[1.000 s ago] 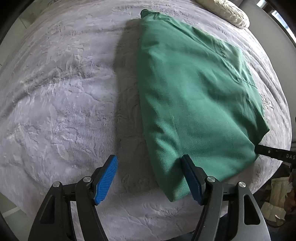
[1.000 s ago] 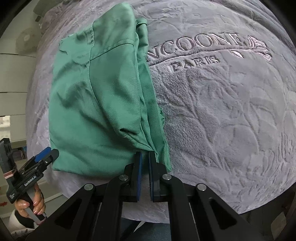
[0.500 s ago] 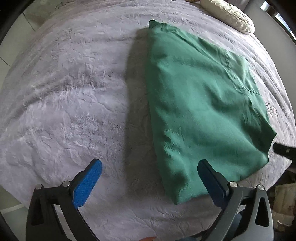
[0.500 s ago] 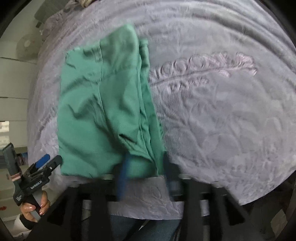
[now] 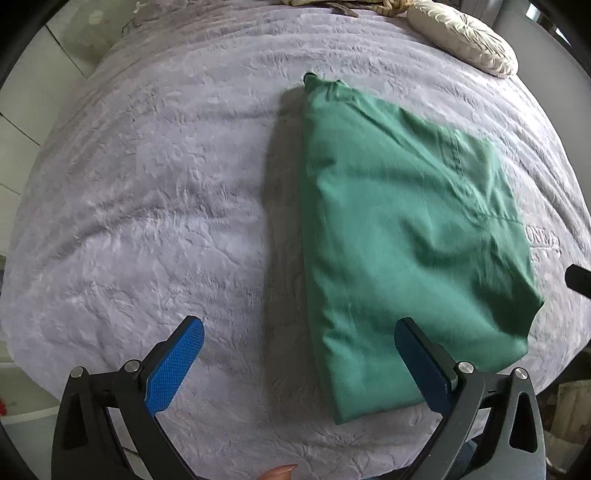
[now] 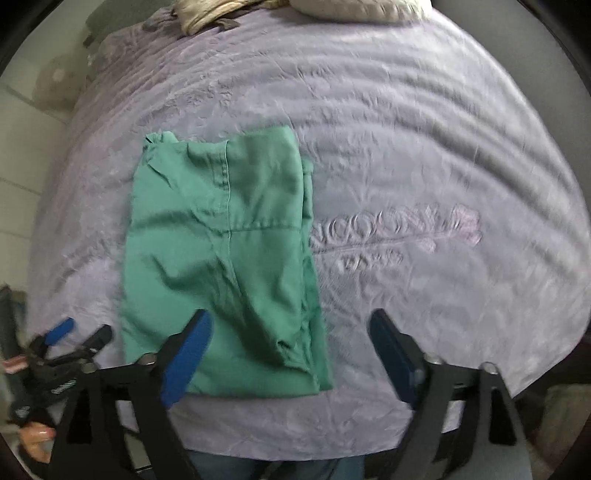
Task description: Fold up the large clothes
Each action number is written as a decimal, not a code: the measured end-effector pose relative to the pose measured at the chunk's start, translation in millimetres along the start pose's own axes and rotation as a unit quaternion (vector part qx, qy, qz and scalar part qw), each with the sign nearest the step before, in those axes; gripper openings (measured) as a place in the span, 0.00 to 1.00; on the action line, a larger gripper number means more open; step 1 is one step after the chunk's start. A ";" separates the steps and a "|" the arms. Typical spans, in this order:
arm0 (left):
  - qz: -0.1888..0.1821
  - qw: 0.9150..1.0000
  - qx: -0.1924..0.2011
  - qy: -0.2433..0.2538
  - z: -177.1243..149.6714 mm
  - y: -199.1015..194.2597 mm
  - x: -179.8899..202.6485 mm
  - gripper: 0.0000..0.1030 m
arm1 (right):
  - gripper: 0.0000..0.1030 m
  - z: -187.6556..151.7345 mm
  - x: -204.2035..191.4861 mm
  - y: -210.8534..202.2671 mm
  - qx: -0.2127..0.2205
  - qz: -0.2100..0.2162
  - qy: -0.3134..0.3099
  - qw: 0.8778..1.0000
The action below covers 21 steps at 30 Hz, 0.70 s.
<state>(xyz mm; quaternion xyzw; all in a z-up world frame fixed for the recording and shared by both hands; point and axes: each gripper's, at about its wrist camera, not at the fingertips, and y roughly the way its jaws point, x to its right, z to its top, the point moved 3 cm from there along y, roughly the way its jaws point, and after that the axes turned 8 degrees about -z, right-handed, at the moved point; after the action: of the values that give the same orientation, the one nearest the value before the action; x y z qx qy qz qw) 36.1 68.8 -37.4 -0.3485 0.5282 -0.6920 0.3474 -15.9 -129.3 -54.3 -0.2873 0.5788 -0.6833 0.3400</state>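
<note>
A green garment (image 5: pixel 399 240), folded into a rough rectangle, lies flat on the lilac bed cover (image 5: pixel 147 184). My left gripper (image 5: pixel 297 326) hangs above its near left corner, open wide, with nothing between the blue pads. In the right wrist view the garment (image 6: pixel 221 258) is left of centre. My right gripper (image 6: pixel 290 317) hovers over its near right corner; its jaws are opening and the pads touch no cloth. The left gripper (image 6: pixel 62 339) also shows at the lower left, and the right gripper's tip (image 5: pixel 578 277) pokes in at the right edge.
A cream round pillow (image 5: pixel 461 40) and bundled fabrics (image 6: pixel 207 14) lie at the bed's far end. Embossed lettering (image 6: pixel 399 229) marks the cover right of the garment. The bed's near edge runs just below the grippers. A person's hand (image 6: pixel 35 439) holds the left gripper.
Both grippers have opened, let go of the garment's near corners and risen away from the bed. The garment stays folded in place.
</note>
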 end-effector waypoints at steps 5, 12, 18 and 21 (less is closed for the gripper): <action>0.004 1.000 0.011 -0.012 7.4 -10.5 0.1 1.00 | 0.92 2.0 -9.1 -3.7 0.001 -0.003 -0.005 1.000; 0.015 1.000 0.018 -0.019 14.2 -19.7 0.0 1.00 | 0.92 -3.4 -15.4 2.7 -0.028 -0.008 -0.001 1.000; 0.015 1.000 0.019 -0.012 15.8 -22.9 2.9 1.00 | 0.92 -1.9 -15.0 1.3 -0.025 -0.011 -0.001 1.000; 0.014 1.000 0.016 -0.010 15.8 -23.2 4.9 1.00 | 0.92 -0.3 -14.8 0.5 -0.024 -0.012 -0.003 1.000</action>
<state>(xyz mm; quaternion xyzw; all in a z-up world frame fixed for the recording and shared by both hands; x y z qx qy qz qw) 44.4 61.6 -11.1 -0.3425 0.5179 -0.6920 0.3682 -7.2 -117.4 -54.8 -0.3038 0.5904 -0.6726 0.3267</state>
